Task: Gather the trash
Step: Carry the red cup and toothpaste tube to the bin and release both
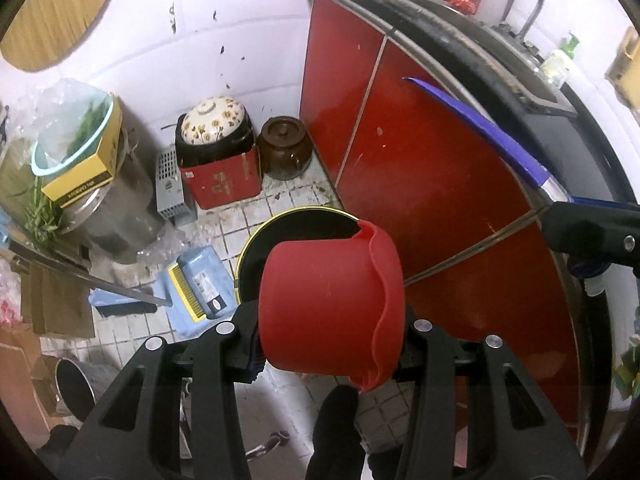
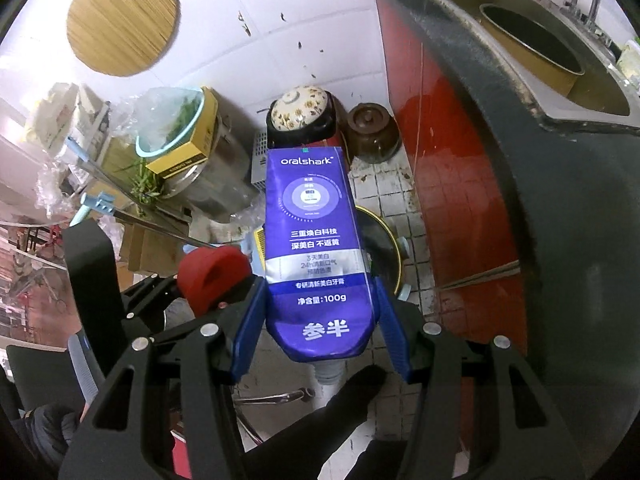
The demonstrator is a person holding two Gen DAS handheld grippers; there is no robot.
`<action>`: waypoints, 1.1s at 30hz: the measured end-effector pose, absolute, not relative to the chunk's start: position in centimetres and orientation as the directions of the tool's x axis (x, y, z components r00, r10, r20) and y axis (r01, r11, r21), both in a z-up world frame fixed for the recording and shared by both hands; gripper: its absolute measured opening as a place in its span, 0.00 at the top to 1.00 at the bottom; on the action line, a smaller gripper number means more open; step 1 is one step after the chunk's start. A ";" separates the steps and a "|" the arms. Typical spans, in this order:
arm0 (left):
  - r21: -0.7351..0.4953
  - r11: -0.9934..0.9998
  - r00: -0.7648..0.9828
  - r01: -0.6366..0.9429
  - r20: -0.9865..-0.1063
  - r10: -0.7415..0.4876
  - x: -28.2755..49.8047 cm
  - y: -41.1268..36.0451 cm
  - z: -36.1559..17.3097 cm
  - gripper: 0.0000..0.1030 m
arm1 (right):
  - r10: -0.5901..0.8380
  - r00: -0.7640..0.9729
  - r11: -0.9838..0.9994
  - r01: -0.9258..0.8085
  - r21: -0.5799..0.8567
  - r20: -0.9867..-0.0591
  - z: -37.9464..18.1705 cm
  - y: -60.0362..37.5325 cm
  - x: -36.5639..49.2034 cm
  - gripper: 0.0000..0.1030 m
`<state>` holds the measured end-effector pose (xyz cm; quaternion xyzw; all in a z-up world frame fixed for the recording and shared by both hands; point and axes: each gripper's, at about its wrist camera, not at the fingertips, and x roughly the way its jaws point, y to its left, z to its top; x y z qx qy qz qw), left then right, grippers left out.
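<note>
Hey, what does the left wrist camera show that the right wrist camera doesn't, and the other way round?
Only the left wrist view shows the faucet and green-capped soap bottle on the counter. Only the right wrist view shows the printed face of the toothpaste tube in the right gripper, and the gold-rimmed pot in the sink. Both show the red cup in the left gripper, the flowered lid and the brown jar.

The cup (image 1: 328,304) sat between the left gripper's (image 1: 328,344) fingers, above the bin (image 1: 256,240); the toothpaste tube (image 2: 316,248) lay to its right.
</note>
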<state>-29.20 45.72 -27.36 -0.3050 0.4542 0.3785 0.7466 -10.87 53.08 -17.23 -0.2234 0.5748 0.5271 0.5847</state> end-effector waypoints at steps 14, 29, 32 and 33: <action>-0.117 0.527 0.319 -0.842 -0.895 0.312 -29.3 47.4 -29.7 0.19 | 0.333 -0.245 0.354 -0.863 0.361 -0.911 -19.6 55.3 -10.6 0.24; -0.085 0.535 0.298 -0.840 -0.898 0.325 -30.9 46.0 -27.8 0.19 | 0.379 -0.213 0.394 -0.843 0.365 -0.901 -16.9 52.3 -9.1 0.23; -0.067 0.565 0.304 -0.822 -0.891 0.337 -30.3 44.9 -26.0 0.19 | 0.412 -0.192 0.410 -0.834 0.370 -0.891 -15.0 50.4 -8.0 0.23; -0.061 0.577 0.308 -0.814 -0.888 0.341 -29.9 44.5 -25.3 0.19 | 0.423 -0.180 0.417 -0.832 0.367 -0.888 -14.2 49.6 -7.6 0.23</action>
